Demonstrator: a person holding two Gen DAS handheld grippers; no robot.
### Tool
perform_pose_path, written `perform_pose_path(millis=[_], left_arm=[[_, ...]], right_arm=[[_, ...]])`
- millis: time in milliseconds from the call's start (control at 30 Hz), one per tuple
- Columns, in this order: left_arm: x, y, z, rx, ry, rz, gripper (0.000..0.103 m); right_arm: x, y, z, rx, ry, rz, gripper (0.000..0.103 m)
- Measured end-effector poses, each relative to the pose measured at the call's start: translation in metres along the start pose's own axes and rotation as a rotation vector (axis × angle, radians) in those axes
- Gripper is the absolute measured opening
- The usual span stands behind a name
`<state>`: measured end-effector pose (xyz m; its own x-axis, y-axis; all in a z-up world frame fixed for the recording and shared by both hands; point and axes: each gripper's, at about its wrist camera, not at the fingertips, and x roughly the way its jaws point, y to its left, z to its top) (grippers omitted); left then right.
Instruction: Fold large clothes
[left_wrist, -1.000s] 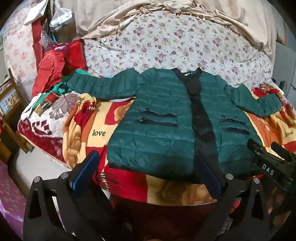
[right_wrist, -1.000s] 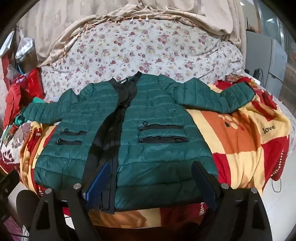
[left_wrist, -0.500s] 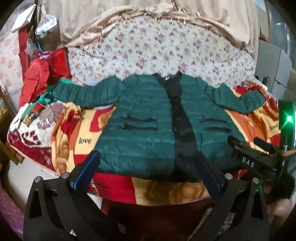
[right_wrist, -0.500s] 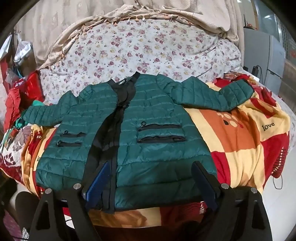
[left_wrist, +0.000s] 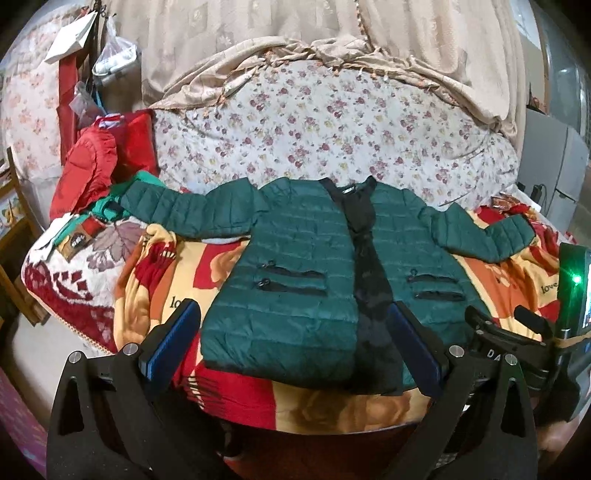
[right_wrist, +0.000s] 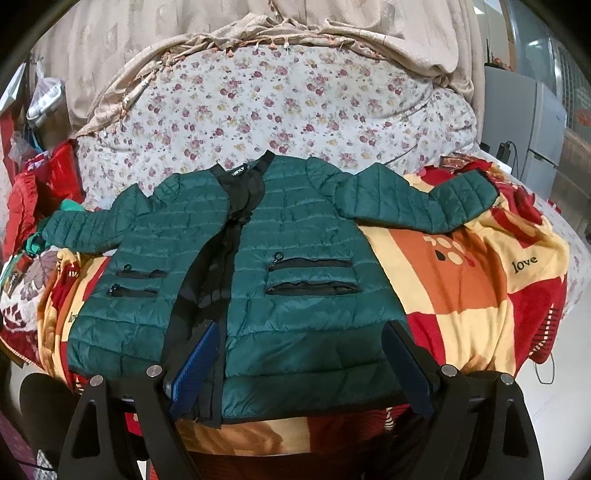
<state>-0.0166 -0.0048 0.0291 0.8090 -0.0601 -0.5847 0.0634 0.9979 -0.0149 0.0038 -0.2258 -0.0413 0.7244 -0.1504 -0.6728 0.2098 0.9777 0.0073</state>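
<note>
— Left hand-held gripper, right hand-held gripper?
— Both released, gripping nothing, poised just before the hem.
— Green quilted jacket?
— Spread flat, front up, sleeves outstretched, atop the patterned blanket.

Indoor lighting, even and a bit dim; heavy fisheye bending in both views.

Light is falling softly from above, so the floral quilt is reading brightest and the jacket is showing its quilting cleanly, mid-frame staying sharp. The near hem is sinking into shadow where the blanket is dropping off the bed edge, and detail there is going muddy. Corners are vignetting to black and straight lines are curving hard at the rim. A green LED on the right gripper is blooming slightly. Slight softness and compression noise are showing toward the edges.
</note>
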Motion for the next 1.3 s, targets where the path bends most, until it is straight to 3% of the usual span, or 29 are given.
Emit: perform_pose_path(millis=[667, 1300], left_arm=[[0.023, 0.011, -0.016, -0.047, 0.082, 0.02, 0.101], [0.032, 0.017, -0.016, -0.045, 0.131, 0.052, 0.101]], right_arm=[[0.01, 0.025, -0.019, -0.109, 0.02, 0.019, 0.087], [0.013, 0.026, -0.019, -0.106, 0.034, 0.015, 0.087]])
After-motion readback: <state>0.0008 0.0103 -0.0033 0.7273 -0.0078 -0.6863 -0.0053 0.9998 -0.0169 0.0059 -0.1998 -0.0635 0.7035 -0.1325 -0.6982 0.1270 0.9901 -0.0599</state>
